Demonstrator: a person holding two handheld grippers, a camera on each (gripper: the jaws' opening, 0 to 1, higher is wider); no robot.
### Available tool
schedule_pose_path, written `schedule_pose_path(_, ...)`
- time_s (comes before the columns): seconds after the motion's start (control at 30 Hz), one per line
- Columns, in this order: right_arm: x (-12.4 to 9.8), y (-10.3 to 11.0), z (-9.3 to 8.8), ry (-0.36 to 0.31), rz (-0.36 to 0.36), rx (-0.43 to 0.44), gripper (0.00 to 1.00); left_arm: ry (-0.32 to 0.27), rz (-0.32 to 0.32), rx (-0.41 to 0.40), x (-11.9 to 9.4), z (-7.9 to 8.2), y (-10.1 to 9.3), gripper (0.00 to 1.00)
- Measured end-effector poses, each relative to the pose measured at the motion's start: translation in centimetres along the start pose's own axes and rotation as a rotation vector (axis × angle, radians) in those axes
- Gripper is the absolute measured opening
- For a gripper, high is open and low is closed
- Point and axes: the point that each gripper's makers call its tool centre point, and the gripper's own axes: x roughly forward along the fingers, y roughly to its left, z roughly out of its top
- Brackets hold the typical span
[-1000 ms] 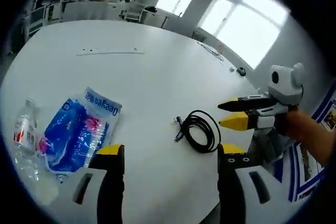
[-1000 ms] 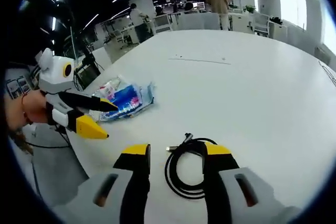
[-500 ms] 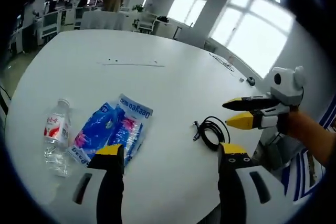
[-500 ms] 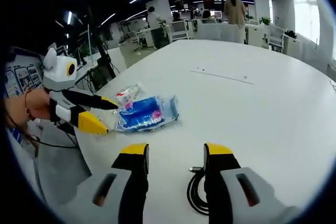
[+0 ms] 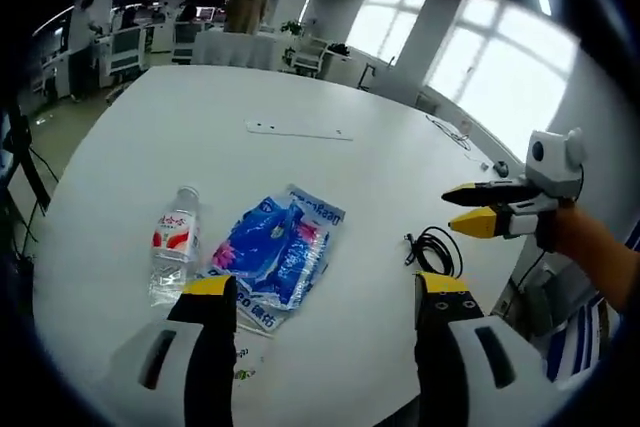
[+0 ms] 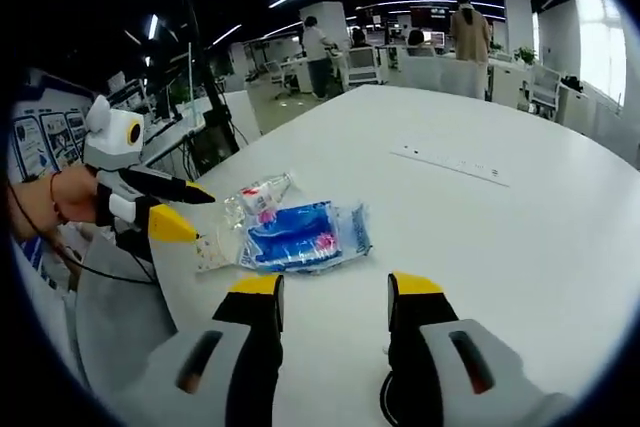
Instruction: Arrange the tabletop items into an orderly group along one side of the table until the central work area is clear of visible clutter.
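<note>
1. A blue plastic packet (image 5: 272,255) lies flat on the white desk (image 5: 180,117), touching a clear water bottle (image 5: 173,254) with a red label that lies on its side beside it. A coiled black cable (image 5: 436,249) lies well apart from the packet, on the side away from the bottle, close to the desk's near edge.

2. Compared with a second ago, both cameras have pulled back and lifted: the packet, bottle and cable sit further off and smaller, and in the right claw's view the cable (image 6: 385,409) has slipped to the bottom, mostly hidden behind that claw. The items themselves lie as they did, so nothing is gathered yet.

3. The left claw (image 5: 325,289) is wide open and empty, above the near edge in front of the packet. The right claw (image 6: 330,289) is also spread apart, holding nothing, over the cable.

4. Beyond the packet the desk is bare except for a thin flat strip (image 5: 298,129) far across. The packet, bottle and cable all lie near the desk's near edge.
</note>
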Motion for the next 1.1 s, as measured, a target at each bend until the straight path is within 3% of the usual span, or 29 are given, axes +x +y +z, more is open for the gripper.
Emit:
schedule_pose_path(0.4, 2.3, 1.3, 1.4, 0.009, 0.050, -0.040, 0.40, -0.014, 0.047, 0.000, -0.9, 0.2, 1.9, 0.71)
schedule_pose_path(1.1, 7.1, 0.9, 1.9, 0.067, 0.111, -0.097, 0.38, 0.035, 0.059, 0.008, 1.5, -0.2, 3.6, 0.66)
